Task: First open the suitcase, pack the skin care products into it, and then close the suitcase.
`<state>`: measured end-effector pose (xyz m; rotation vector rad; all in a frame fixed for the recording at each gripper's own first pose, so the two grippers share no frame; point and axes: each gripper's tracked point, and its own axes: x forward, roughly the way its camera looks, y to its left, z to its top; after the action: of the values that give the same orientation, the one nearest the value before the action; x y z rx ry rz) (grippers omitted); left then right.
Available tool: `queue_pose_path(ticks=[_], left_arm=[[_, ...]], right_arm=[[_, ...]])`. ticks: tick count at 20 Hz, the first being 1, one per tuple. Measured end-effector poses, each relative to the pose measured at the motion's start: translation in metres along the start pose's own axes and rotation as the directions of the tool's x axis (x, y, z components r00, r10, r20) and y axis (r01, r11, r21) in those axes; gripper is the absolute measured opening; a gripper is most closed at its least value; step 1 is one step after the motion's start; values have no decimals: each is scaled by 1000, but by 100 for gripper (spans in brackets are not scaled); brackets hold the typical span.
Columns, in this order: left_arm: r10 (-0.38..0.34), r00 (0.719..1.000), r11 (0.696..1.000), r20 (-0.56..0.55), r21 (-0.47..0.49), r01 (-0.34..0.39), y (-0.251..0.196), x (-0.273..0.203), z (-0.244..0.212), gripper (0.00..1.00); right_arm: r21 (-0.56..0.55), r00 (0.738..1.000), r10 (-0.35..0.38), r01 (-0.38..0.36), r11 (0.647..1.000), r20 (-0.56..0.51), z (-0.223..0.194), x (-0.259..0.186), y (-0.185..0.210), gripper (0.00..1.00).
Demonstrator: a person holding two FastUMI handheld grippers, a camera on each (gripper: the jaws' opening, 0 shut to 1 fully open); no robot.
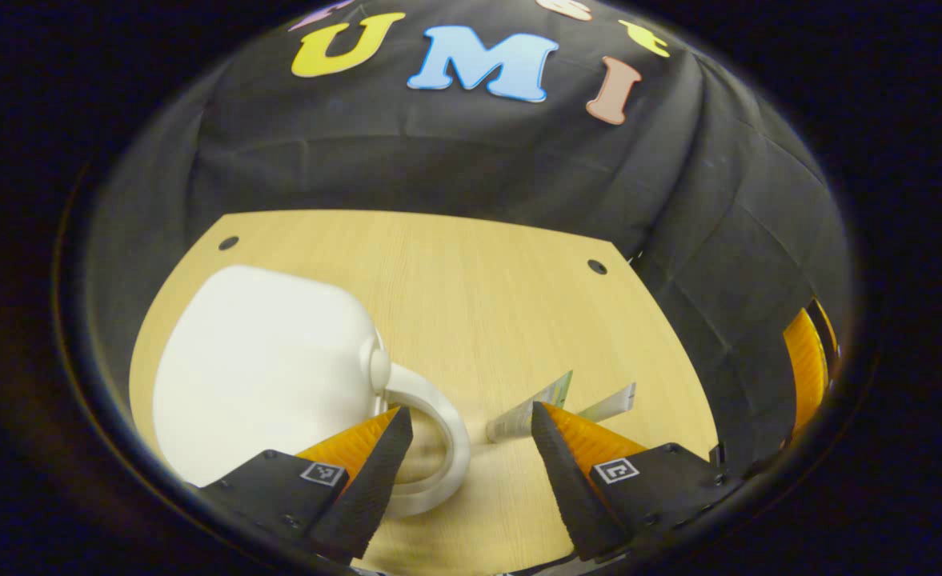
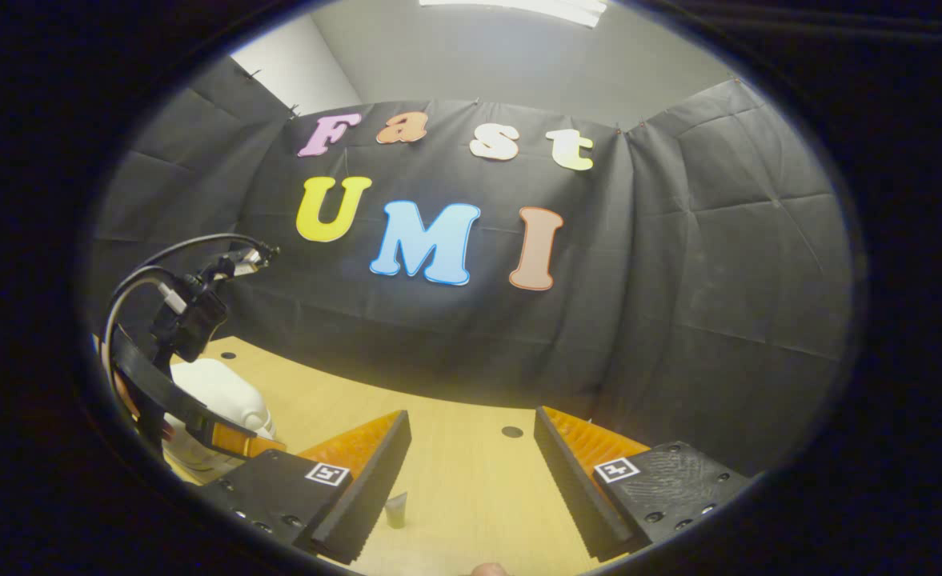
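Left gripper view: white suitcase [image 1: 266, 372] lying closed on the table [image 1: 479, 296], its loop handle [image 1: 438, 444] turned toward the camera; left gripper [image 1: 464, 448] spread, nothing between its fingers, the near finger just beside or perhaps touching the handle, contact not resolvable. Two tubes [image 1: 555, 404] of skin care product flat on the table just beyond the far finger, side by side, well clear of the suitcase. Right gripper view: right gripper [image 2: 471, 472] spread and empty above the table [image 2: 471, 496]; one small tube end [image 2: 395, 510] visible low beside its near finger, possibly one of the same two; left gripper [image 2: 198, 432] and its cabling at the left edge, over the suitcase [image 2: 218, 396]. Progress, judged: opening step in hand, shell not yet parted; packing and closing wholly outstanding. Count: one suitcase, one handle, two tubes for certain (a third not excluded), two grippers, both open-jawed. Next, probably: a grip on the handle or shell edge to lift the lid, then tubes carried in one at a time.
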<state>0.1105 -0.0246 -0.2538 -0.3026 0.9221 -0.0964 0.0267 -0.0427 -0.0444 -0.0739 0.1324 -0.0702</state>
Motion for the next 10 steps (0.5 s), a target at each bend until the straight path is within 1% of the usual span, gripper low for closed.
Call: queue_pose_path(ticks=[2, 3, 5, 6, 7, 8, 9, 10], left_arm=[[11, 998, 1000, -55, 7, -11, 7, 12, -8, 95], [18, 996, 1000, -84, 6, -18, 9, 16, -13, 92], [13, 989, 1000, -148, -17, -16, 11, 21, -23, 91], [1, 986, 1000, -169, -30, -7, 9, 25, -29, 88], [0, 981, 999, -194, -38, -7, 8, 28, -33, 71], [-11, 978, 999, -209, -49, 1, 5, 31, -36, 77], [-8, 974, 998, -226, -57, -5, 4, 36, -40, 65], [-21, 970, 998, -242, -68, 4, 2, 38, -44, 70]], right_arm=[[4, 1000, 13, -13, 1000, -10, -3, 3, 2, 94], [5, 1000, 18, -18, 1000, -13, -3, 3, 3, 94], [5, 1000, 24, -24, 1000, -3, 0, 4, 3, 94], [5, 1000, 27, -27, 1000, 2, 2, 6, 4, 94], [4, 1000, 31, -31, 1000, 5, 3, 5, 4, 94], [4, 999, 35, -35, 999, 8, 4, 6, 5, 94], [2, 999, 38, -38, 999, 11, 5, 6, 6, 94], [-1, 999, 41, -41, 999, 15, 6, 5, 5, 94]])
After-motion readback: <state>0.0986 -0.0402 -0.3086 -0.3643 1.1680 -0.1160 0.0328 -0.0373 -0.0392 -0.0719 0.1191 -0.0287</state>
